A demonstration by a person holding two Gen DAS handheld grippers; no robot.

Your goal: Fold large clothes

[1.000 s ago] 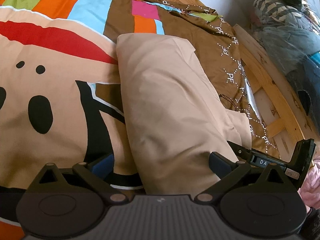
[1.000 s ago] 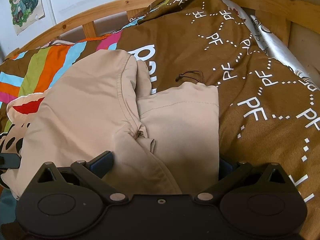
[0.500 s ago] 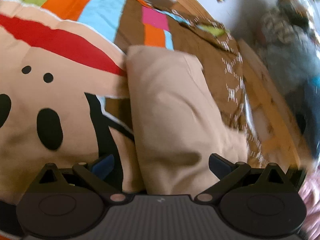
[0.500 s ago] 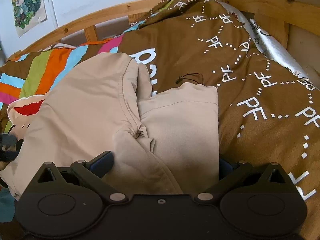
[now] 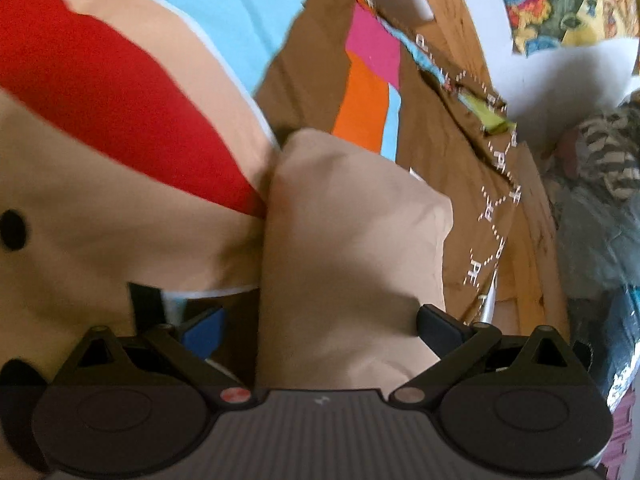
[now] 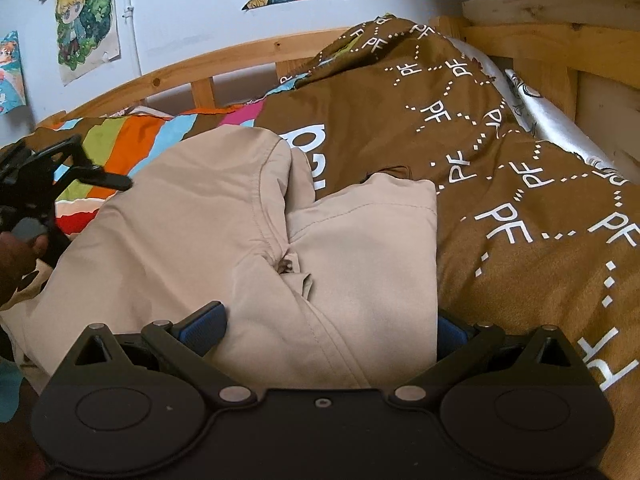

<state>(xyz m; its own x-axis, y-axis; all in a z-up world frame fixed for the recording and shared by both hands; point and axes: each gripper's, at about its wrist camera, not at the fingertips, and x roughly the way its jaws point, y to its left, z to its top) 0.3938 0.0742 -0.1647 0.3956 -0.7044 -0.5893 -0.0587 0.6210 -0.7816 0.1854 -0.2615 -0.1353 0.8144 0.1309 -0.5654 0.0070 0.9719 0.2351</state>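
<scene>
1. Two grippers, both low over the beige garment (image 6: 256, 240), which lies partly folded on the patterned duvet (image 6: 500, 168) of the wooden bed (image 6: 532, 36).
2. Left gripper (image 5: 320, 322): jaws wide, garment's folded edge between them, pointing along the fabric; view blurred.
3. Right gripper (image 6: 332, 324): jaws wide, straddling the garment's near edge.
4. In the right wrist view the left gripper sits at the far left, a hand (image 6: 16, 264) behind it.

The folded garment (image 6: 280, 248) lies on the bedspread (image 6: 500, 184), before the headboard (image 6: 224, 60).
</scene>
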